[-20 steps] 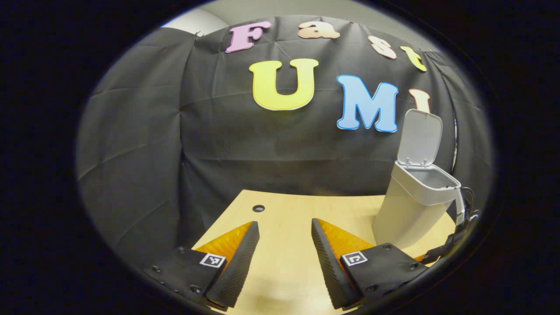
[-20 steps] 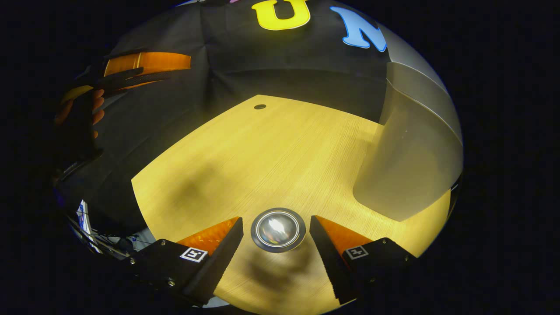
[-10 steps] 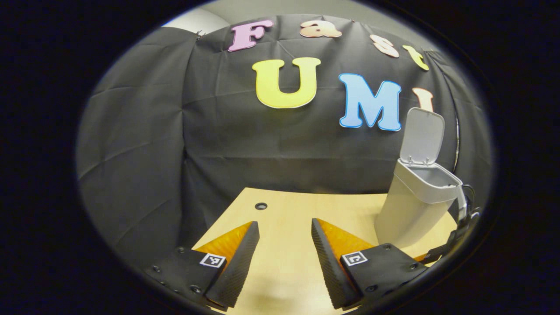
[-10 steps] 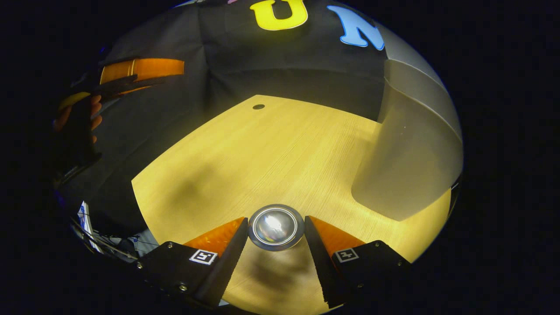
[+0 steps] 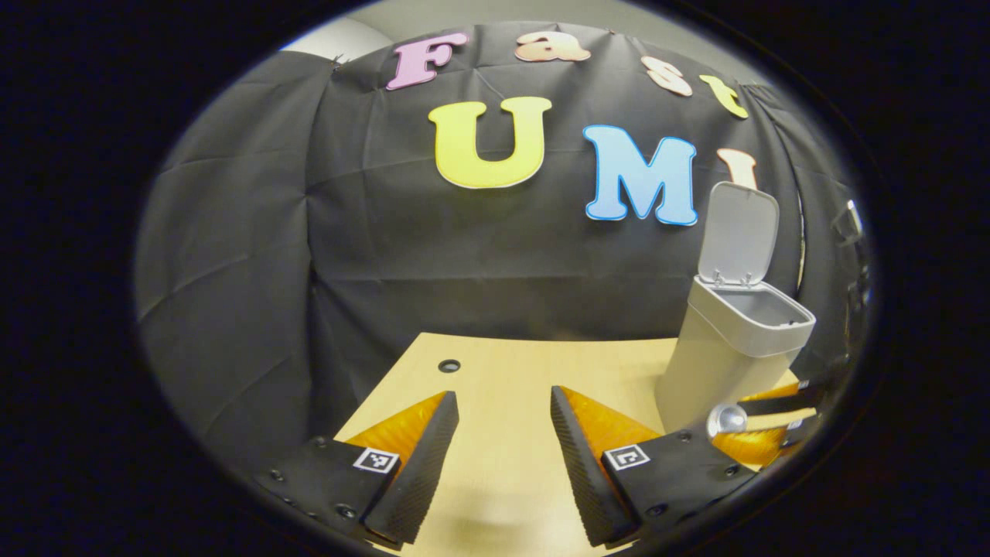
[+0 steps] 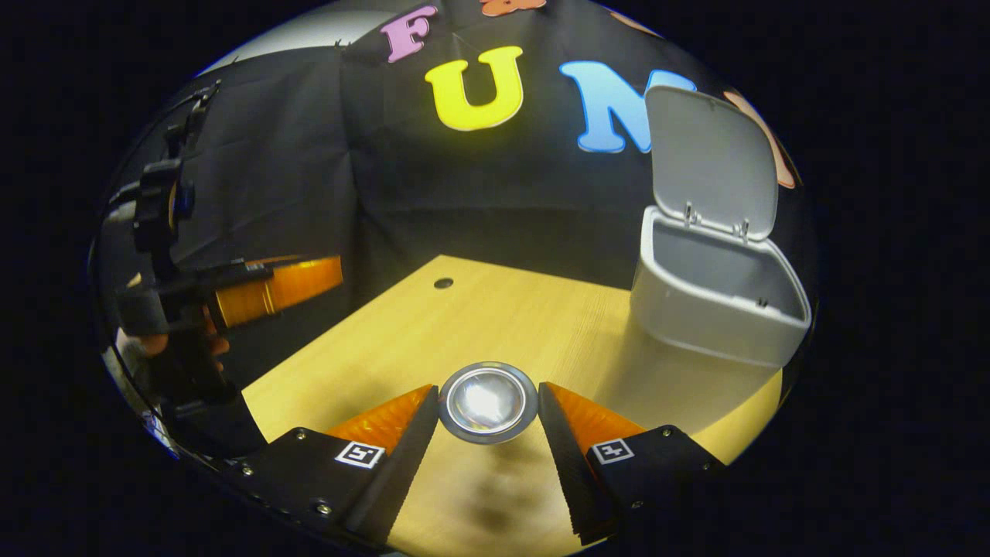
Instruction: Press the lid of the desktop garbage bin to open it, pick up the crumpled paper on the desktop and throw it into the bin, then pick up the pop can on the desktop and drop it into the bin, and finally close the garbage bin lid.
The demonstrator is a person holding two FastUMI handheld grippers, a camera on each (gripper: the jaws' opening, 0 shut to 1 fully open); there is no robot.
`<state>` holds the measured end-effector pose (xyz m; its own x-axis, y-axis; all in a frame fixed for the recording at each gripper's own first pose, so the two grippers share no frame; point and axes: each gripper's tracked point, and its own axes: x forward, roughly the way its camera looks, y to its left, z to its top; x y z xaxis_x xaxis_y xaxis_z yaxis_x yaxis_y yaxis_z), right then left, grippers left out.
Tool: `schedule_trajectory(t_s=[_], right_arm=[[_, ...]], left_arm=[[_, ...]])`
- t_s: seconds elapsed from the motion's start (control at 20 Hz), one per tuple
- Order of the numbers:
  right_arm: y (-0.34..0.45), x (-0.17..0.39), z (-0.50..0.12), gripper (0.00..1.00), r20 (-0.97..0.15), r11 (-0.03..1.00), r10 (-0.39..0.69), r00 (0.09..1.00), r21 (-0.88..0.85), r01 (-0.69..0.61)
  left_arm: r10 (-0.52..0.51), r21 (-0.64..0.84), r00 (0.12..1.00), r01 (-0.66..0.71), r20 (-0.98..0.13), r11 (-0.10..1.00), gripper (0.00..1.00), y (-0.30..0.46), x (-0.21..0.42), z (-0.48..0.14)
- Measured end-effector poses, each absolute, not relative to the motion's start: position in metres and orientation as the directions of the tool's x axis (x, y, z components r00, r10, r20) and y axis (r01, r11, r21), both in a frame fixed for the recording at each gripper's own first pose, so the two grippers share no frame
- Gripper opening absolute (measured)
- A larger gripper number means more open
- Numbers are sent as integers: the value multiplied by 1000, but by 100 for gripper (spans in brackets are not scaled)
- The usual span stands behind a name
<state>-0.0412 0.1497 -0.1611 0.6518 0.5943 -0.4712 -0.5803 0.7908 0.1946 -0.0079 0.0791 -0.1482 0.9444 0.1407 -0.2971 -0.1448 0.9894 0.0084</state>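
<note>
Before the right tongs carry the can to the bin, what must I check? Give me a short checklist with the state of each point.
1. Bin lid open: ok, it stands upright behind the opening.
2. Can held: ok, both fingers of the right tongs press on its sides.
3. Can off the table: cannot tell for sure; in the left gripper view it looks raised beside the bin.
4. Path to the bin: ok, bare table between the can and the bin.
5. Left tongs out of the way: ok, open, away from the bin.
6. Paper already in the bin: cannot tell, the bottom is hidden.
</note>
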Motion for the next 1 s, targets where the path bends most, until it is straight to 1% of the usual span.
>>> schedule_trajectory(t_s=[0.05,0.15,0.4,0.55,0.7,0.8,0.9,1.0], right_arm=[[149,-36,-147,82,-444,794,595,670,194,-577],[146,-22,-119,82,-388,800,594,705,193,-568],[126,9,-61,82,-259,831,556,790,180,-526],[103,29,-35,82,-199,861,507,839,163,-482],[75,45,-21,82,-162,895,442,882,144,-422],[57,54,-18,82,-151,914,400,904,136,-381],[40,60,-20,82,-154,931,359,921,130,-341],[22,65,-25,82,-160,947,315,936,117,-299]], left_arm=[[135,10,945,-138,-297,990,87,77,-5,-149],[124,14,947,-125,-297,992,76,73,-1,-148],[100,18,949,-99,-298,995,76,62,7,-150],[88,21,950,-86,-300,996,76,58,12,-151],[77,23,949,-73,-305,997,75,53,16,-154],[69,23,949,-65,-309,998,87,48,8,-157],[62,22,948,-58,-313,998,76,44,12,-161],[55,20,947,-52,-317,998,79,41,15,-163]])
